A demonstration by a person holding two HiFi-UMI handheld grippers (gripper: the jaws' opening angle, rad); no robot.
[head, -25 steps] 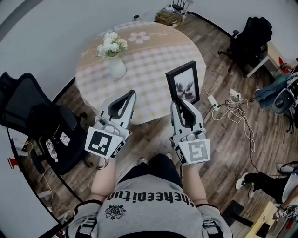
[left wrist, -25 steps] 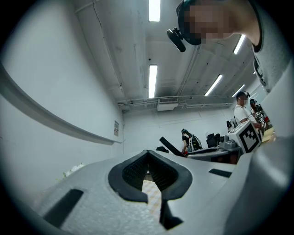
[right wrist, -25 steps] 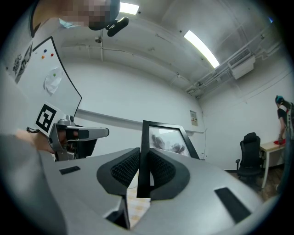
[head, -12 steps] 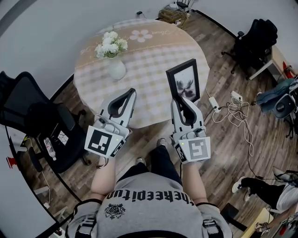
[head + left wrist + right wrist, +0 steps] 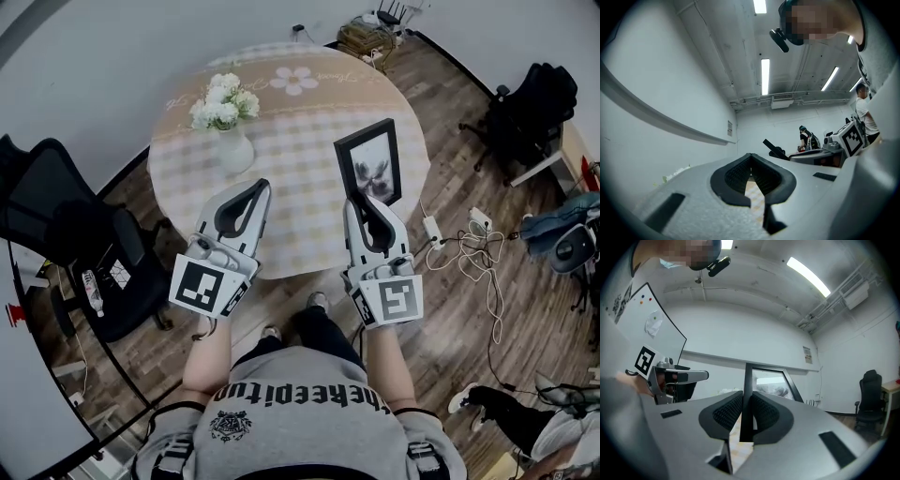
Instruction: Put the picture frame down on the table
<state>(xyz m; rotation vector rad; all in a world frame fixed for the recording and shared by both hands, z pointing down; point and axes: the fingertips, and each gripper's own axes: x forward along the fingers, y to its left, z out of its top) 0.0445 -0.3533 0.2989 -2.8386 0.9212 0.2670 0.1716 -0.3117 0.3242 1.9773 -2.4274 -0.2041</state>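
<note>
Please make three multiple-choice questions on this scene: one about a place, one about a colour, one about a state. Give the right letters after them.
1. Where does the vase stand?
A) on the table
B) on the floor
C) on a chair

2. What colour is the border of the frame?
A) white
B) black
C) red

3. What does the right claw hold?
A) nothing
B) the vase
C) the frame

Answers:
1 A: the vase stands on the table, towards its left side.
2 B: a dark border runs round the pale picture.
3 C: the jaws are shut on the frame's lower edge.
</note>
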